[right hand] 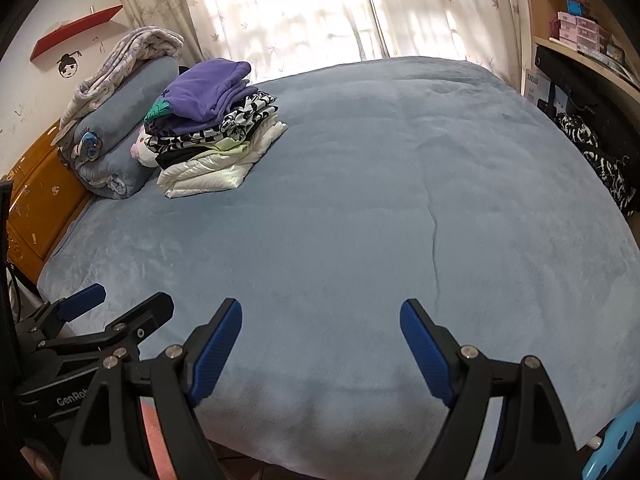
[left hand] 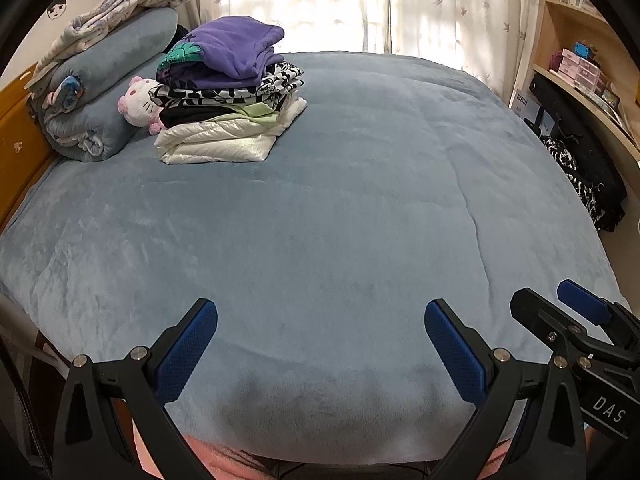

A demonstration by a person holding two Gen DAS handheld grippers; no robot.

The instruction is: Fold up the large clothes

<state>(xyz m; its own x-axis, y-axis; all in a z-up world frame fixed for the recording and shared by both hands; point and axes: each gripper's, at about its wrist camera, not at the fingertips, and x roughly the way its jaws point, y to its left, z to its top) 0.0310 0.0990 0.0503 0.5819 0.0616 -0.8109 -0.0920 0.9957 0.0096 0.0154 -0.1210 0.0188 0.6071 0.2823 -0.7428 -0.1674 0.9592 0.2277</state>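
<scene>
The stack of folded clothes [left hand: 230,92] sits far left on the bed [left hand: 360,200], beside the rolled blankets [left hand: 104,92]. Both grippers, left [left hand: 320,344] & right [right hand: 320,344], hover at the near edge, jaws wide, empty (left one nearer the stack).

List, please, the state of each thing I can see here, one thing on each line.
Left gripper: open, holding nothing.
Right gripper: open, holding nothing.
Stack of clothes: folded, piled on the bed.
Purple garment: folded, on top of the stack.
Blue blanket: spread flat.
Curtains: drawn shut.
</scene>
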